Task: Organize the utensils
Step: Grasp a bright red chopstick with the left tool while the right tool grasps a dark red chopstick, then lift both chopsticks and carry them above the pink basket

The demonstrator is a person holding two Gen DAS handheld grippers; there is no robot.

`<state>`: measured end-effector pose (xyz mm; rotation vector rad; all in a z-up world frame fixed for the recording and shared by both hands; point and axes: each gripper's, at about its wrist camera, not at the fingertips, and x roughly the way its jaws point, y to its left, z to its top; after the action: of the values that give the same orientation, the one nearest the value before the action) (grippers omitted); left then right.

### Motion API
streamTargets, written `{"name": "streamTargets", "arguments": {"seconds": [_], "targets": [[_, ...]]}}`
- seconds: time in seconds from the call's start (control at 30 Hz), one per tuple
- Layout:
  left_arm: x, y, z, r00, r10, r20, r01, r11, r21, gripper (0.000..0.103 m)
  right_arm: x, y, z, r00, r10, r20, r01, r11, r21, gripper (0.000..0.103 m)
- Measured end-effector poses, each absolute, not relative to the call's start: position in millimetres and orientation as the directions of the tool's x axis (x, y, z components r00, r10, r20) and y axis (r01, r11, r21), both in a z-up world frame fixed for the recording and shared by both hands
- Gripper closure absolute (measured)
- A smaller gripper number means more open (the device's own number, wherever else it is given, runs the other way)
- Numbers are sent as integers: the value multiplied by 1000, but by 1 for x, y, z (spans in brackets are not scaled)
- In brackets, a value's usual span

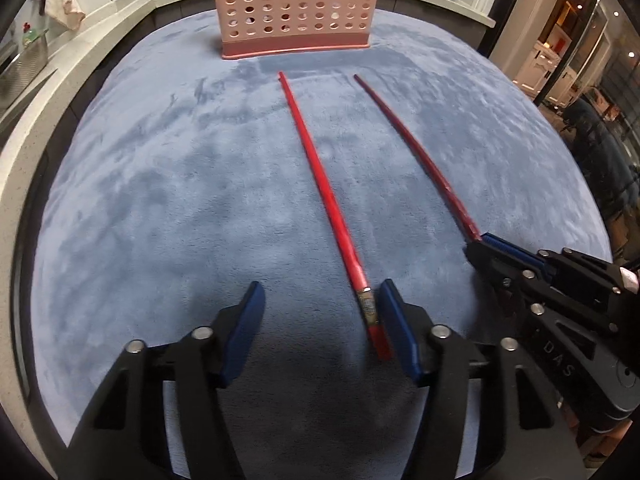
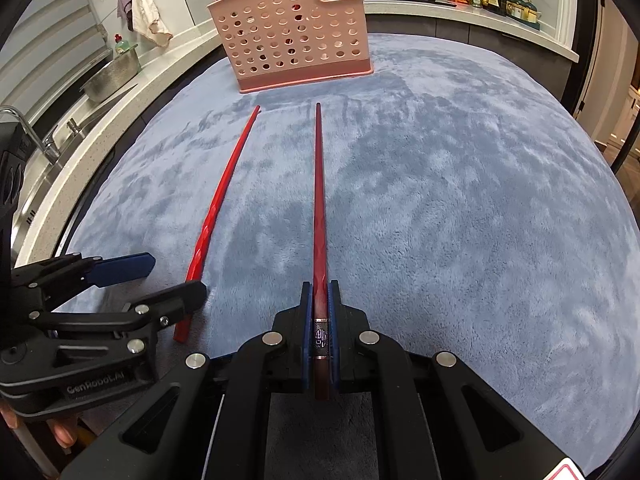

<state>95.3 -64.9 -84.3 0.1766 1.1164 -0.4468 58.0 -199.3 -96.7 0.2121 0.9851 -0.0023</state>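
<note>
The right gripper (image 2: 320,292) is gripping the thick end of the darker red chopstick (image 2: 319,184), its jaws closed tight on the shaft, while the rest of the stick is running out ahead over the blue fleece cloth (image 2: 460,220) covering the table, its thin tip pointing toward the pink perforated holder (image 2: 296,36) at the far edge. The left gripper (image 1: 322,320) is sitting with its jaws wide apart around the thick end of the brighter red chopstick (image 1: 320,176), which is lying flat on the cloth just inside the right-hand finger (image 1: 394,320), well off centre in the gap. That offset is posing the main risk: as the jaws close, the near finger could be nudging the stick sideways or rolling it on the soft pile, leaving a skewed or missed grasp. The held stick is being gripped only at its very end, so it could be pivoting or drooping when lifted, and its long tip could be catching the holder's wall or one of its holes instead of dropping in from above. The two grippers are also working close together and could be bumping. Readable writing: "GenRobot.AI" on the left gripper's body in the right wrist view, "DAS" on the right gripper's body in the left wrist view; the bottle labels on the far counter are too small to read.
</note>
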Motion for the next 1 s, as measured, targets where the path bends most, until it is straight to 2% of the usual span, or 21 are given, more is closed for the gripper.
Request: {"name": "streamTargets", "arguments": {"seconds": [0.1, 0.17, 0.23, 0.6, 1.0], "targets": [[95, -62, -84, 367, -250, -896, 424, 902, -78, 67, 57, -199, -98, 556, 95, -826, 100, 978, 180, 96], [96, -59, -84, 371, -243, -896, 415, 907, -74, 85, 57, -198, -98, 557, 95, -825, 101, 978, 181, 96], [97, -55, -83, 370, -249, -895, 408, 909, -84, 94, 57, -198, -97, 557, 96, -825, 100, 978, 182, 96], [101, -43, -51, 454, -256, -853, 391, 918, -67, 96, 63, -197, -77, 583, 101, -806, 76, 981, 179, 96], [134, -22, 26, 589, -290, -754, 335, 937, -99, 96, 90, -215, 7, 717, 97, -690, 46, 982, 185, 96]]}}
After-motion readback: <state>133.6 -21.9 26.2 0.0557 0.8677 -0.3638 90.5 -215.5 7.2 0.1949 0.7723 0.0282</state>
